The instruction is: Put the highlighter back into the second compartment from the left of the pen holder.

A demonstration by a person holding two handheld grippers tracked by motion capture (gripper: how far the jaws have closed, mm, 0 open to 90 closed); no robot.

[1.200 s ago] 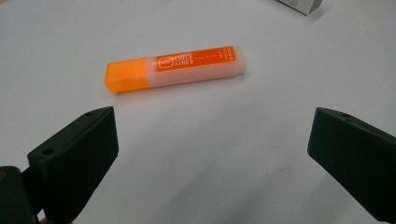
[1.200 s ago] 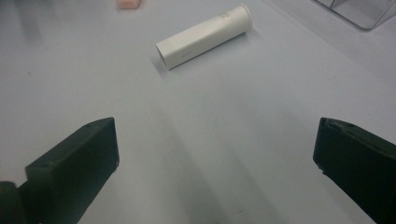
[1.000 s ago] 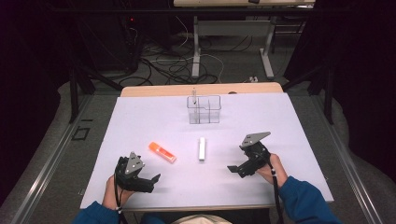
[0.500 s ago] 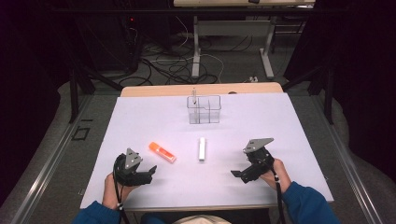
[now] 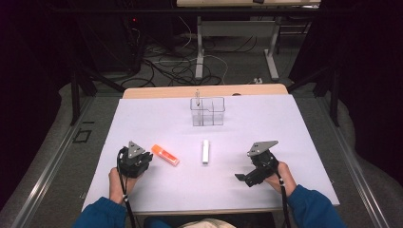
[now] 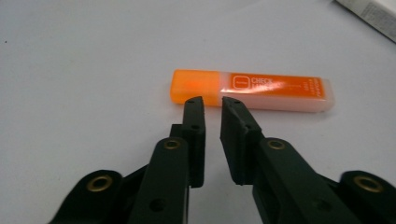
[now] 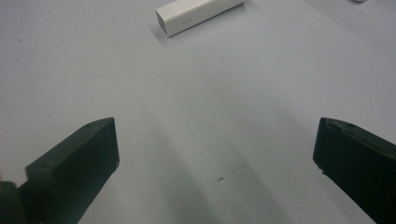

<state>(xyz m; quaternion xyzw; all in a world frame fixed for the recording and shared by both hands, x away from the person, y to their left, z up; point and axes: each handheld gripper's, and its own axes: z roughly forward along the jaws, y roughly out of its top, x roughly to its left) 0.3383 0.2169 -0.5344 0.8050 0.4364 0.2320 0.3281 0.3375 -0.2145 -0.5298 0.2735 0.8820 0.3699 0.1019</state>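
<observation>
Your left gripper (image 6: 212, 103) sits just short of the orange highlighter (image 6: 252, 90), which lies flat on the white table (image 5: 285, 123). Its jaws have just been closing and now stand nearly together with nothing between them. Your right gripper (image 7: 215, 154) hovers with jaws spread wide and empty, the white bar (image 7: 196, 14) well ahead of it. At the far side, the clear divided organizer (image 5: 207, 112) holds one slim pen-like item (image 5: 197, 95) upright in its left back corner.
</observation>
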